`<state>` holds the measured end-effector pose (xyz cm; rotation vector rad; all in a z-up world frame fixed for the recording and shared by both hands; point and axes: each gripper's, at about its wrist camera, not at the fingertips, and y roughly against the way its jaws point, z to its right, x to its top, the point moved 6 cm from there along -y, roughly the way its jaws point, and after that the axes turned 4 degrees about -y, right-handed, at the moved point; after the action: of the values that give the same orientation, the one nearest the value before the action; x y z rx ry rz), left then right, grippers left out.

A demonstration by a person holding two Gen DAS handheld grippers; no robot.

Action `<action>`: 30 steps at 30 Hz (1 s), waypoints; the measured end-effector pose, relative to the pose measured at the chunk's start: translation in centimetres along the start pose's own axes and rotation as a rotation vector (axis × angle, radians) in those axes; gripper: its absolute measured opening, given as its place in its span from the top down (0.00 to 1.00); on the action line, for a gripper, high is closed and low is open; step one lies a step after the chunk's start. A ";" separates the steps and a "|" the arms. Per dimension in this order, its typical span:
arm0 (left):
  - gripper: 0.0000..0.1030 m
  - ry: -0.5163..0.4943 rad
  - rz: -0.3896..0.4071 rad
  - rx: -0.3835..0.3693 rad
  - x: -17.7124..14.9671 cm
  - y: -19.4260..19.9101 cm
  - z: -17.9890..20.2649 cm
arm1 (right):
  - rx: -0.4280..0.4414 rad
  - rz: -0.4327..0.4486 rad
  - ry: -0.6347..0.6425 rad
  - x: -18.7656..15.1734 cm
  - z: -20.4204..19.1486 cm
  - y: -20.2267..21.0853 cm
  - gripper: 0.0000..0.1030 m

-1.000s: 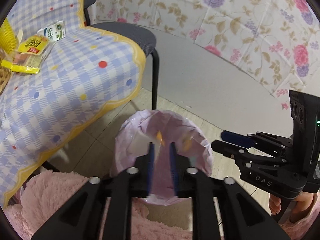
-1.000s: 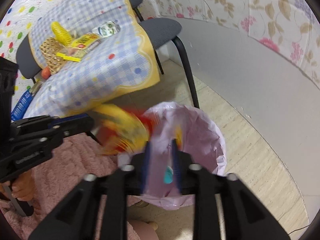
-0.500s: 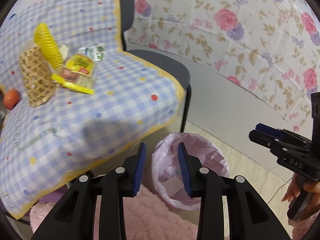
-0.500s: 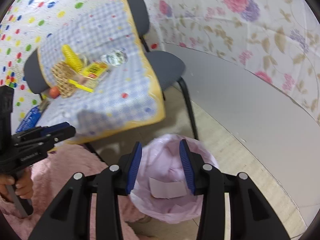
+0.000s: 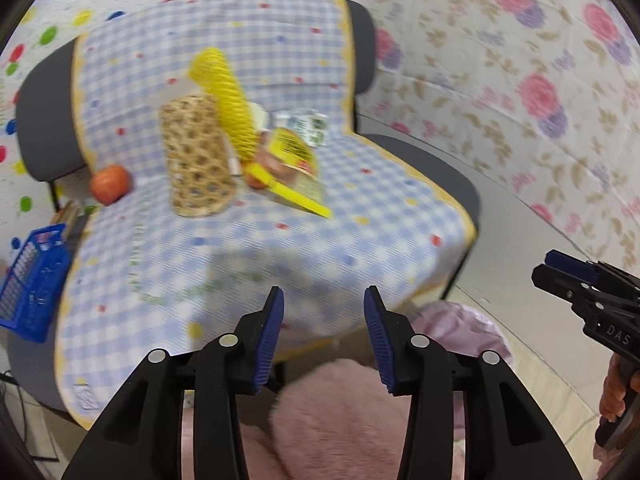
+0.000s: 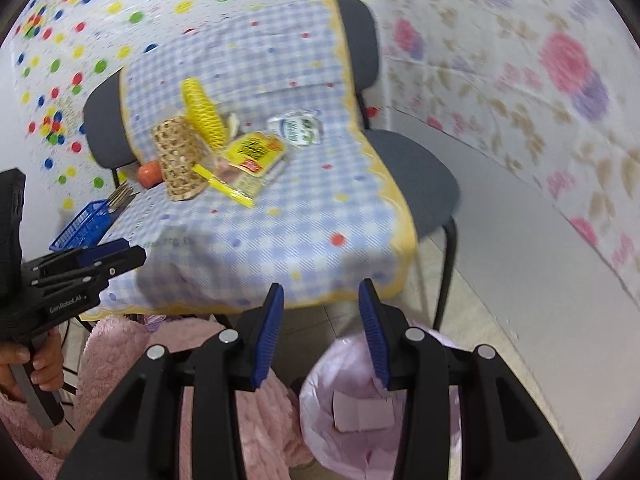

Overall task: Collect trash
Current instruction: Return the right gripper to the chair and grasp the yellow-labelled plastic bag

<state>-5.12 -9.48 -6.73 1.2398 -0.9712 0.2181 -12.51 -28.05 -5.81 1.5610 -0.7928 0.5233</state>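
Both my hand-held grippers lifted from pink-lined trash bin (image 6: 360,400); left (image 5: 324,336) opening, right (image 6: 320,332) open, both empty. Yellow snack packet (image 5: 292,168) flat on checked desk (image 5: 360,208), long axis toward near-right corner.

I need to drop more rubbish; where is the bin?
In the right wrist view, the pink-lined bin stands on the floor at the bottom, below the checked tablecloth's edge and beside the grey chair.

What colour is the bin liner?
Pale pink bin liner, with white paper inside; clearest in the right wrist view.
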 end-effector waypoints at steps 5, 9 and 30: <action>0.51 0.059 0.012 0.066 1.3 0.2 -4.1 | 0.025 0.000 0.066 2.3 -2.9 -2.0 0.51; 0.35 0.105 0.026 0.119 2.3 0.3 -7.1 | 0.035 0.011 0.125 4.2 -5.1 -4.1 0.44; 0.16 0.140 0.034 0.264 7.7 -5.2 -15.0 | -0.038 -0.037 0.336 7.7 -12.7 -20.1 0.24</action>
<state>10.27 -1.10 -4.78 1.4276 -0.8612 0.4661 8.88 -16.62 -11.77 1.4018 -0.5136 0.7171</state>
